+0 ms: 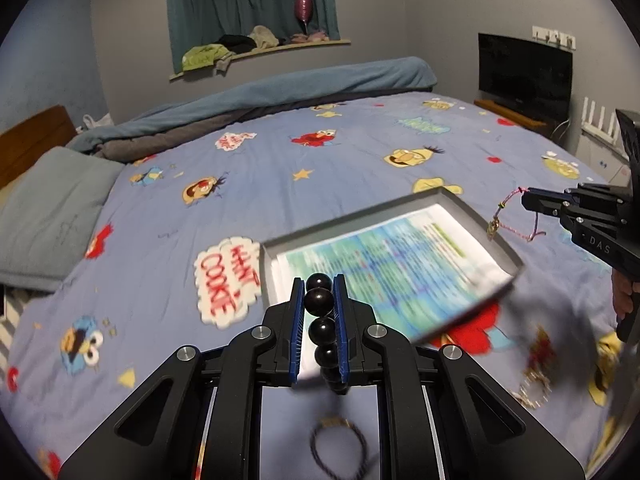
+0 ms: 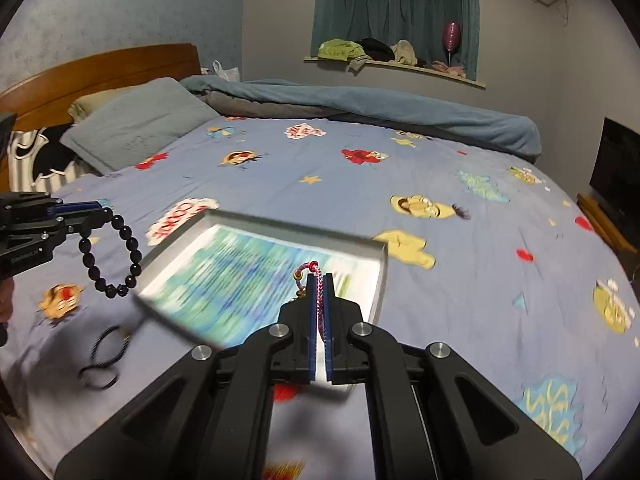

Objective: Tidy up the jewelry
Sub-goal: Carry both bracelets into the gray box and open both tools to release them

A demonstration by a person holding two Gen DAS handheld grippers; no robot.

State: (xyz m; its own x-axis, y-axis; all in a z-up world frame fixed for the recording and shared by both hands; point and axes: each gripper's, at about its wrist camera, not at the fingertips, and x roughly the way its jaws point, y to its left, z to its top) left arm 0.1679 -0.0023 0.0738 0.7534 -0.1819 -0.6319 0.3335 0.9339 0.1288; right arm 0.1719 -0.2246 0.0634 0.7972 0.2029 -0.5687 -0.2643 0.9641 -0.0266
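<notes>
Both claws were loaded and held above the bed (image 2: pixel 460 264), with the grey tray (image 2: pixel 382 276) lying on the cartoon-print sheet between and below them. The left claw (image 1: pixel 319 294) was clamped on a black bead bracelet (image 2: pixel 114 254); in the right wrist view the loop hung free below its tips, left of the tray's near-left corner. The right claw (image 2: pixel 319 304) was pinched fully closed on a pink braided cord bracelet (image 1: pixel 516 216), whose small charm dangled over the tray's far-right rim in the left wrist view.

Still lying on the sheet: a dark cord bracelet (image 2: pixel 105 354) near the tray's left edge, and what looked like a gold chain (image 1: pixel 536 384) to the right, too blurred to identify.

Judgement: the step in hand was carrying both pieces to the tray. To do it well:
- bring each claw over bare tray floor, inside the rim, before letting go;
- lower until the hanging part rests on the tray, then open, so the beads do not bounce out;
- set the two pieces apart, as the cord could tangle round the beads.
</notes>
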